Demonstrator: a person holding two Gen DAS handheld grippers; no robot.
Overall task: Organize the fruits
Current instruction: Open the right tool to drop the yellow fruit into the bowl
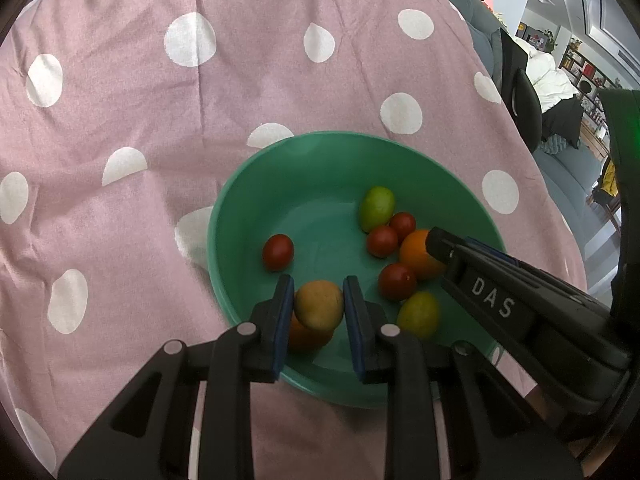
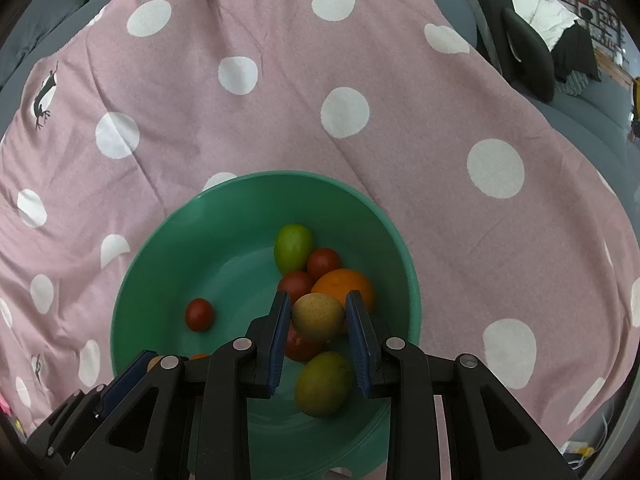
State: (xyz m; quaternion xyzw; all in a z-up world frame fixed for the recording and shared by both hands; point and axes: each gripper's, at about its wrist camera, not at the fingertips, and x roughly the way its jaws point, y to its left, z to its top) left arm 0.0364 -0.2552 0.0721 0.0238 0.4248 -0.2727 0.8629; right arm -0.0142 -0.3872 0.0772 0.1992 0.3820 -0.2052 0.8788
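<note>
Left gripper [image 1: 319,307] fingers clasp a yellowish fruit [image 1: 319,305] above the green bowl [image 1: 256,184]. Right gripper [image 2: 318,317] fingers likewise clasp a yellow-brown fruit [image 2: 318,317].

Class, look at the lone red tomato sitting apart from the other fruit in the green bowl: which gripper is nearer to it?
Left. The left gripper holds a yellow fruit just beside the lone tomato; the right gripper is over the cluster across the bowl.

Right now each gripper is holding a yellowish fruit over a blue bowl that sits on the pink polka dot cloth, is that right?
Not quite: the bowl is green, not blue, as both wrist views show. The rest holds: the left gripper and the right gripper each clamp a yellowish fruit over it, on the pink polka dot cloth.
</note>
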